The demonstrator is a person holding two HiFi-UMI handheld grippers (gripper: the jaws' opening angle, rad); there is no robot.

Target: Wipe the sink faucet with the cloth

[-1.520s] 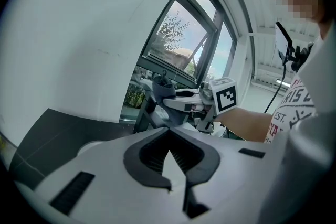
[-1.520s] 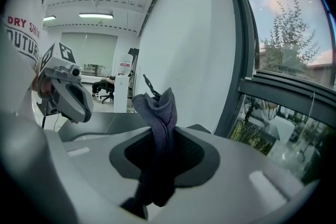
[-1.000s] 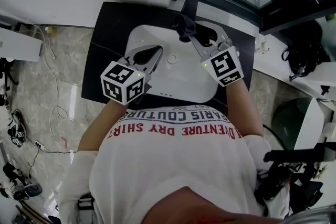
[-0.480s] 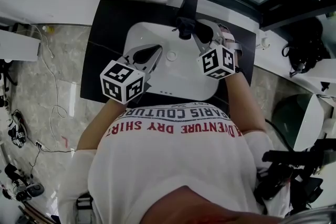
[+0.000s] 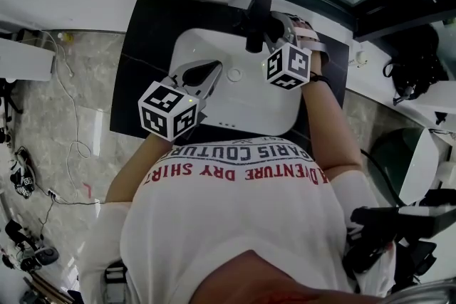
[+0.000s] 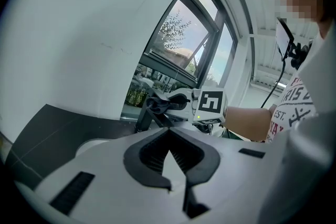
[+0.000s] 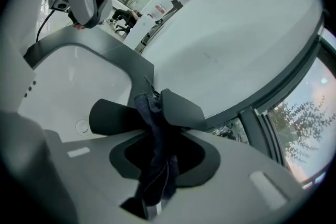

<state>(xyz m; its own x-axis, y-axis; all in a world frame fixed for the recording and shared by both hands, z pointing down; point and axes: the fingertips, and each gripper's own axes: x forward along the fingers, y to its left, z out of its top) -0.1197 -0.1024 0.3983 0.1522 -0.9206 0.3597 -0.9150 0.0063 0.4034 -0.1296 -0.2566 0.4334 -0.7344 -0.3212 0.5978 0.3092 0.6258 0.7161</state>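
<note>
The black counter (image 5: pixel 146 46) holds a white sink (image 5: pixel 249 100). The person in a white shirt (image 5: pixel 228 224) leans over it.

The left gripper (image 5: pixel 214 71) hangs over the left side of the sink. Its two jaws are pressed together with nothing in them. It has stayed in the same spot as a second ago.

The right gripper (image 7: pixel 156 134) has moved. A second ago it was over the right side of the sink, with its cube close to the front edge. Now it has gone up and back toward the wall. Its cube (image 5: pixel 288 66) sits just beside the faucet (image 5: pixel 258 7), at the back of the sink.

The faucet is black and stands in the middle of the back rim.

The right jaws pinch a dark cloth (image 7: pixel 157 165). The cloth sticks out past the jaws and rests against the faucet. A loose end hangs down.

A small round drain (image 5: pixel 234 73) sits in the sink between the two grippers.
</note>
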